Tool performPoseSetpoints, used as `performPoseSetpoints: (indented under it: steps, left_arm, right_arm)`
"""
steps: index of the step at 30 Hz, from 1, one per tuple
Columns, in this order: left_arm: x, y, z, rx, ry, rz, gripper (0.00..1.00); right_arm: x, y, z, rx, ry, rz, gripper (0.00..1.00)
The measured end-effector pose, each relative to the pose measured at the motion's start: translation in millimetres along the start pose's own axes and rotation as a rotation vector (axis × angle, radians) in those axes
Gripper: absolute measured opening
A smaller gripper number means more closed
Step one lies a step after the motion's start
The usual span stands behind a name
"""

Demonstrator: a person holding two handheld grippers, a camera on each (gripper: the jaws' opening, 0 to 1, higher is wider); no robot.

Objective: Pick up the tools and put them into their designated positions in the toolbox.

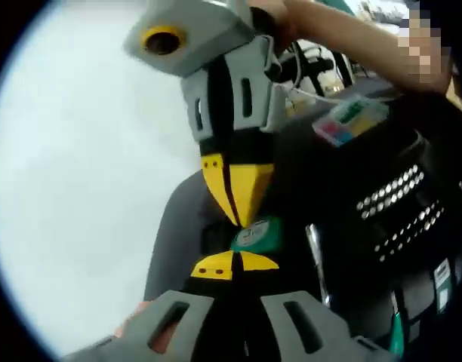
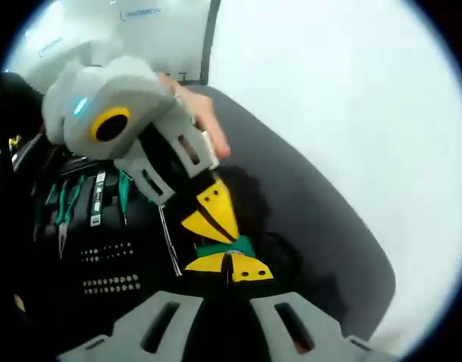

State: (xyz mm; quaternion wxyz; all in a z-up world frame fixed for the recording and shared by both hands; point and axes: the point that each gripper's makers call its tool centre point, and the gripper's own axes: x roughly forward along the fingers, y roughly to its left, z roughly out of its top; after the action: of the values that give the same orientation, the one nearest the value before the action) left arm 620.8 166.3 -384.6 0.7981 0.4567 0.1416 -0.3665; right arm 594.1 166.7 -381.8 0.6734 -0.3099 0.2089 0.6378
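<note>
Clearly both claws meet on one small green tool (image 1: 255, 235) over the open toolbox (image 1: 401, 204): the left claw (image 1: 235, 265) and right claw (image 2: 229, 268) each look pinched narrow on it. Best let one claw release before moving, keep the tool level, then lower it toward its slot beside the green-handled pliers (image 2: 65, 211).
</note>
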Motion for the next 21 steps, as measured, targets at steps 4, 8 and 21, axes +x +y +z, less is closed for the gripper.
performPoseSetpoints:
  steps: [4,8,21]
  left_arm:
    - [0,-3.7,-5.9,0.042,0.025,-0.011,0.0]
    - [-1,-14.6,-20.8,0.043,0.043,-0.035,0.0]
    - [7,-9.5,-24.1,-0.009,0.032,-0.058,0.0]
  right_arm:
    - [7,-1,0.4,0.03,-0.02,0.008,0.0]
    - [7,-1,0.1,0.065,-0.039,0.01,0.0]
    - [11,-6,-2.1,0.148,-0.005,-0.03,0.0]
